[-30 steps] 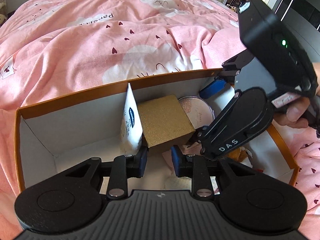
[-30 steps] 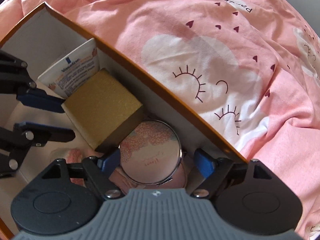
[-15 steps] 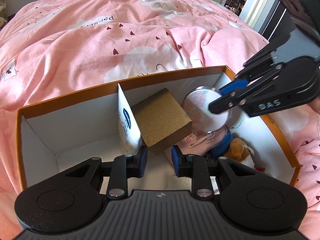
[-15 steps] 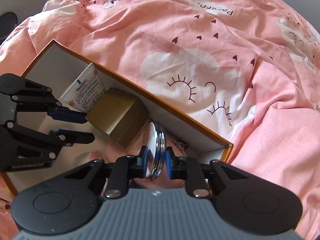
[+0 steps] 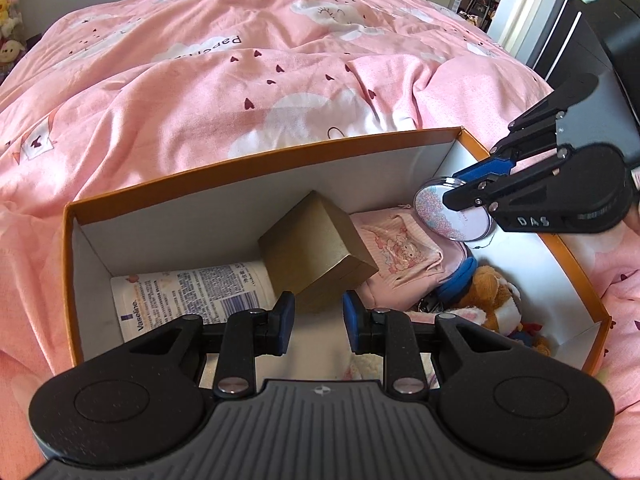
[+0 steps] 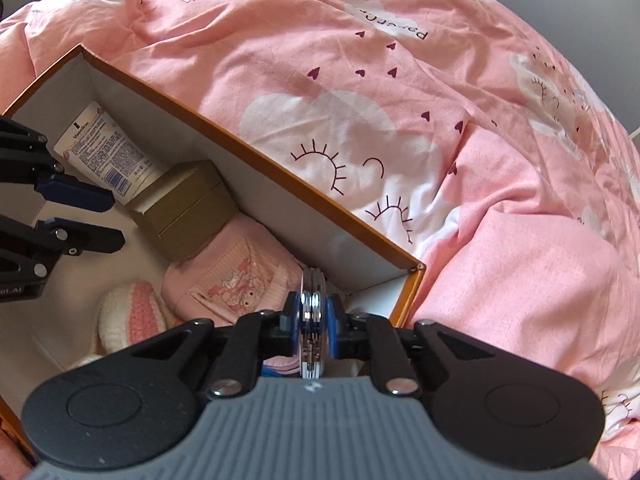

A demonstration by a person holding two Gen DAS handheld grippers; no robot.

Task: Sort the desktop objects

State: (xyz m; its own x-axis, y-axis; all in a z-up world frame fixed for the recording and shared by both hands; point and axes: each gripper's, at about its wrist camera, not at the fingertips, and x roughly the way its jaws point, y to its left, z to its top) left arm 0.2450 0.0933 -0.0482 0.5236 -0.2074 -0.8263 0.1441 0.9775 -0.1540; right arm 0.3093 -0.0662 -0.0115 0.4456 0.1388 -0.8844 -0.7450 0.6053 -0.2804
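An orange-rimmed cardboard box [image 5: 280,156] lies on the bed. Inside are a white Vaseline tube [image 5: 188,296] lying flat, a gold box [image 5: 316,248], a pink pouch [image 5: 400,252] and a brown plush toy [image 5: 488,288]. My right gripper [image 6: 314,312] is shut on a round compact mirror [image 5: 452,216], held edge-on in the right wrist view [image 6: 313,308], above the box's right end. My left gripper [image 5: 316,320] is open and empty, low in the box just in front of the gold box. The box also shows in the right wrist view [image 6: 280,168].
A pink and white crocheted item [image 6: 132,316] lies on the box floor. The pink duvet [image 5: 240,80] with clouds and hearts surrounds the box. Dark furniture [image 5: 580,40] stands at the far right.
My right gripper has lifted the compact mirror out of the box and to the right. The Vaseline tube has dropped from upright to lying flat. My left gripper has drawn back and up.
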